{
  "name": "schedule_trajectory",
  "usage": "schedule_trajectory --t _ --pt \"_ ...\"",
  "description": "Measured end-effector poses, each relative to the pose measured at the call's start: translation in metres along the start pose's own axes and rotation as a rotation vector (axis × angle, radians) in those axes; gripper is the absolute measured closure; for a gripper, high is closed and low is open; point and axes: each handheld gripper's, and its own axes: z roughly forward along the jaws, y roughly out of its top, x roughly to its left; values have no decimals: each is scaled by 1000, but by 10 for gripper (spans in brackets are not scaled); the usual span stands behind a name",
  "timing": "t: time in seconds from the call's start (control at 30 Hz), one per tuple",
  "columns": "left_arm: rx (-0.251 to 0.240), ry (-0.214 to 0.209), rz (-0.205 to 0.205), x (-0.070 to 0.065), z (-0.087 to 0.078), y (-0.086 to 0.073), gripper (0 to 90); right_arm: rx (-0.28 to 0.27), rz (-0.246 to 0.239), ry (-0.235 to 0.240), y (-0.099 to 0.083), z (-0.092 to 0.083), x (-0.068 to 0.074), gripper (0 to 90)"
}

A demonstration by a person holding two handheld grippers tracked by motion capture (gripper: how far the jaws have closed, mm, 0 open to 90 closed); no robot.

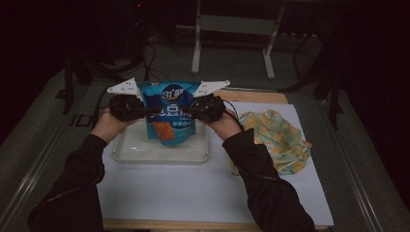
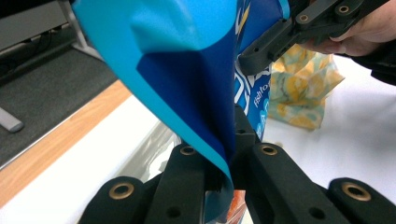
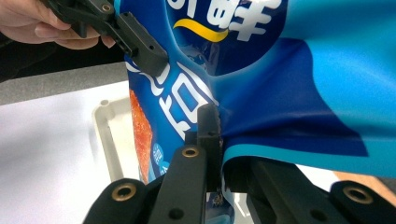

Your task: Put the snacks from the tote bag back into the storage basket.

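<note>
in the high view the left gripper (image 1: 129, 107) sits at the left side of a blue snack bag (image 1: 170, 112), with the person's left hand (image 1: 109, 124) wrapped around it from below. its jaws are pressed together on the bag's left edge; in the left gripper view the blue film runs down between the two black jaws (image 2: 224, 168) and is pinched there.

the snack bag hangs upright between the two grippers, its lower end down inside a clear plastic tray (image 1: 126, 153) that lies on a white sheet (image 1: 193, 193) below both grippers. the bag shows white lettering and an orange picture on its front.

the right gripper (image 1: 203, 108) holds the bag's right edge, straight across from the left gripper, with the right hand (image 1: 226, 124) behind it. in the right gripper view its jaws (image 3: 219, 158) are closed on a fold of the blue film, and the tray's rim (image 3: 105, 135) shows beyond the bag.

to the right of the right gripper, near it but apart, a crumpled yellow-and-teal patterned cloth (image 1: 278, 137) lies on the white sheet.
</note>
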Motion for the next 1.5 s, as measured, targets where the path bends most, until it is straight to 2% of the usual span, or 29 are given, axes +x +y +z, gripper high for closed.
schedule_trajectory --t 0.3,0.47,0.6,0.77,0.87,1.07,1.17,1.23,1.37,1.47,1.5 --pt "1 -5 -25 9 14 -29 877 30 18 6 -20 24 -1 875" --pt "-4 -11 -16 12 19 -39 875 42 18 5 -28 31 -2 875" --pt "-2 -9 -11 13 22 -45 873 47 13 4 -32 35 -2 874" --pt "9 -17 -15 14 27 -51 872 57 32 13 -39 40 -3 875" --pt "-4 -22 -21 14 27 -53 871 46 50 22 -43 41 -3 874" --pt "-30 -34 -48 15 26 -59 862 41 47 20 -44 41 -1 871" --pt "-21 -30 -37 13 25 -59 855 43 43 16 -44 41 0 871" --pt "-16 -25 -25 12 25 -58 845 47 42 19 -44 40 0 869" --pt "-16 -14 -26 11 23 -58 810 45 59 21 -45 39 -2 852" --pt "-16 0 -40 9 23 -59 732 41 73 34 -46 36 -4 803" --pt "-15 7 -44 9 23 -59 673 42 72 38 -46 35 -4 782"
